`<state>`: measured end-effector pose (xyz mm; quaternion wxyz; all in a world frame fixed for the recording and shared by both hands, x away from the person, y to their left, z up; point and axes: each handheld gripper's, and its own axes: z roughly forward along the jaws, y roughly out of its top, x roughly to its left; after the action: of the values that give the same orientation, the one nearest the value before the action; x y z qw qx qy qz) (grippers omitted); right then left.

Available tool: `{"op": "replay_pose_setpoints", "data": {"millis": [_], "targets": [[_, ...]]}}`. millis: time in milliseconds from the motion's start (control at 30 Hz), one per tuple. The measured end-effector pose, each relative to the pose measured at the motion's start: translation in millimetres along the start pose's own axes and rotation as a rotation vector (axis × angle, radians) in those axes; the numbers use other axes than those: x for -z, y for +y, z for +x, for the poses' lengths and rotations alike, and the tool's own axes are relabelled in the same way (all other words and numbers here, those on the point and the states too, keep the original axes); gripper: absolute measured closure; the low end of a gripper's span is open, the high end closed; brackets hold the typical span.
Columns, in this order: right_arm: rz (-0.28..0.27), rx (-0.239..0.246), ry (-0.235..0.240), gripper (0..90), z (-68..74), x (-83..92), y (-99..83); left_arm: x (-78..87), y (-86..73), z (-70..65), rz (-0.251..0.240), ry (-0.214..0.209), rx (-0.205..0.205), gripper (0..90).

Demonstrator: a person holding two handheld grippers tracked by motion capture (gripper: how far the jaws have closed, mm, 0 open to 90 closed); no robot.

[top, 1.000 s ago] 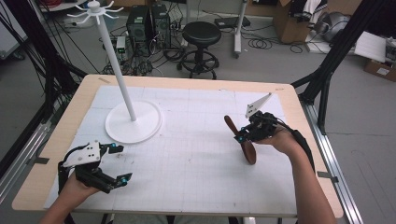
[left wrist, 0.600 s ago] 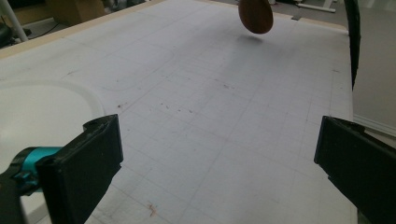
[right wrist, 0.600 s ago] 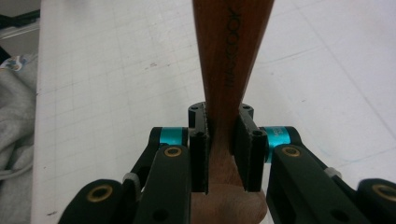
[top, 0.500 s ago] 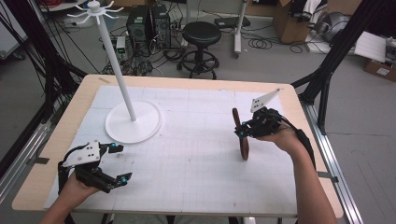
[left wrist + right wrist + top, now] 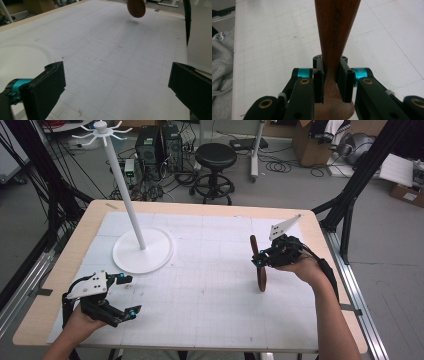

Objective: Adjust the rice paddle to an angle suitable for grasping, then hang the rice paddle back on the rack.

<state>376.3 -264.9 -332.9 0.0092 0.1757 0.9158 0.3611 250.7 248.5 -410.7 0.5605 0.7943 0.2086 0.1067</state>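
Note:
A brown wooden spoon hangs nearly upright over the right side of the white mat, its oval end just above the surface. My right gripper is shut on it near the neck. In the right gripper view the pads clamp the lettered handle from both sides, right gripper. My left gripper rests near the front left corner, jaws wide open with nothing between them, left gripper. A white hook stand rises from a round base at the back left.
The gridded white mat covers most of the wooden table. The stand's base lies close to my left gripper. Beyond the table are a black stool, cables and dark frame legs.
The spoon has swung from a slant to nearly upright in the right gripper, and that hand shifted slightly. The left gripper has stayed put.

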Motion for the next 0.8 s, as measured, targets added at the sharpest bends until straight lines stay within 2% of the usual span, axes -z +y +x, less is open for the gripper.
{"op": "replay_pose_setpoints", "data": {"millis": [200, 700, 800], "targets": [[0.004, -0.007, 0.003, 78.1, -1.9, -0.9, 1.8, 0.5, -0.1, -0.8, -0.003, -0.005, -0.003, 1.7], [-0.037, 0.030, 0.000, 78.1, 3.2, 2.6, 19.6, -0.1, 1.7, 0.3, -0.009, -0.010, -0.006, 1.7], [-0.043, 0.025, 0.000, 78.1, 4.5, 4.5, 22.8, -0.1, 2.0, 0.1, -0.012, -0.010, -0.008, 1.7]]}}
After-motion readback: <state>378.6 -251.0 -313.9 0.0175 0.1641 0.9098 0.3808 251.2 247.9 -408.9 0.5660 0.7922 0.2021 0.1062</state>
